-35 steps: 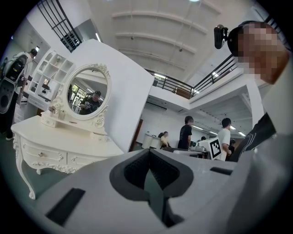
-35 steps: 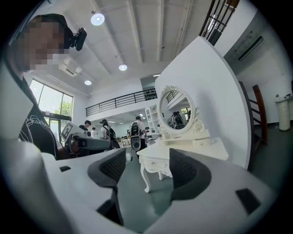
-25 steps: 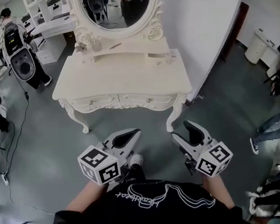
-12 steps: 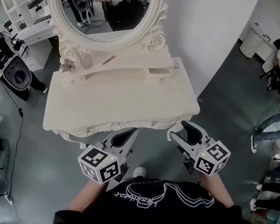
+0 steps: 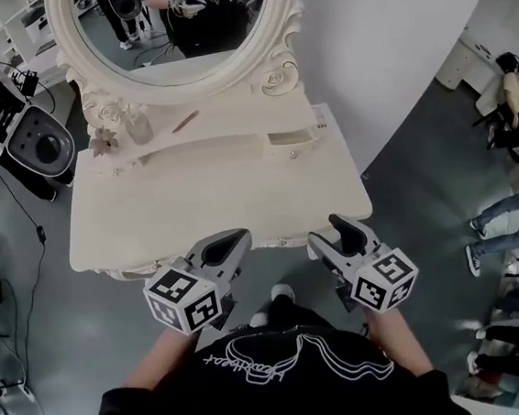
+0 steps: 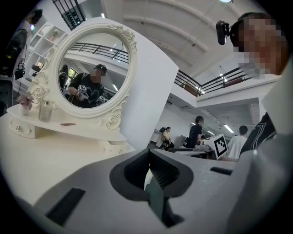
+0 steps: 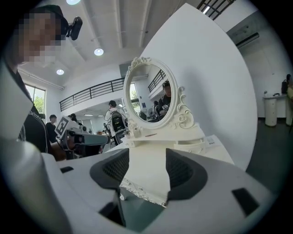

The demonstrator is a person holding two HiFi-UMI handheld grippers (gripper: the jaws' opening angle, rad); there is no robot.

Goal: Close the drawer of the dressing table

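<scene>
I am holding my left gripper [image 5: 234, 243], fingers together, and right gripper [image 5: 328, 234], fingers apart, empty and just narrowing, at six o'clock of the dressing table [image 5: 204, 203], lining up a push on the small drawer [image 5: 291, 138] seemingly jutting out at one o'clock.

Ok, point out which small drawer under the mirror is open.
The right drawer: it sticks out from the shelf, while the left drawer sits flush.

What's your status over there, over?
Left gripper jaws shut, empty. Right gripper jaws open, just been closing, nothing between. Small drawer pulled out, untouched. Nothing in the way.
</scene>
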